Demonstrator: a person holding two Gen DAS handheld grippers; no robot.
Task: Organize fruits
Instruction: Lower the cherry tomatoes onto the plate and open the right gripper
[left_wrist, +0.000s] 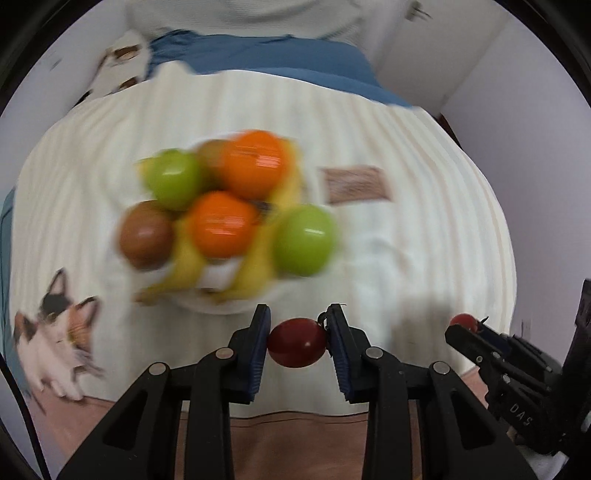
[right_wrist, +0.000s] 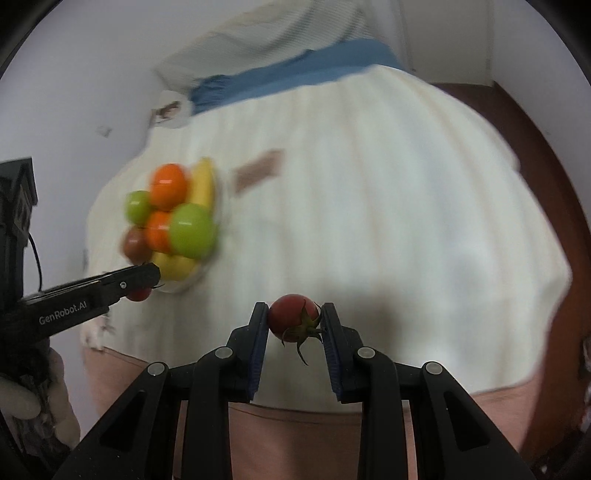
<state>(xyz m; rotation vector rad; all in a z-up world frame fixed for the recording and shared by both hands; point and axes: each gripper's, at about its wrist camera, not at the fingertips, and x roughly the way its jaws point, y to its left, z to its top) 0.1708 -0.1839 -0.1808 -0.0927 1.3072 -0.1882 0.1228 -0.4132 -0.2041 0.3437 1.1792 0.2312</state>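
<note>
My left gripper (left_wrist: 297, 341) is shut on a dark red tomato (left_wrist: 296, 343), held just in front of a white plate (left_wrist: 207, 304) piled with fruit: oranges (left_wrist: 221, 225), green apples (left_wrist: 304, 240), brown fruit (left_wrist: 146, 240) and bananas (left_wrist: 255, 264). My right gripper (right_wrist: 294, 319) is shut on a second red tomato (right_wrist: 291, 317) with a green stem, held over the white cloth (right_wrist: 369, 203), right of the plate (right_wrist: 184, 286). The right gripper also shows in the left wrist view (left_wrist: 469, 328), and the left gripper in the right wrist view (right_wrist: 142, 284).
The cloth (left_wrist: 406, 258) covers a table with a pink front edge (left_wrist: 295, 435). A brown card (left_wrist: 356, 184) lies right of the plate. A cat picture (left_wrist: 55, 332) is at the cloth's left corner. Blue fabric (left_wrist: 277, 59) lies behind. Both views are blurred.
</note>
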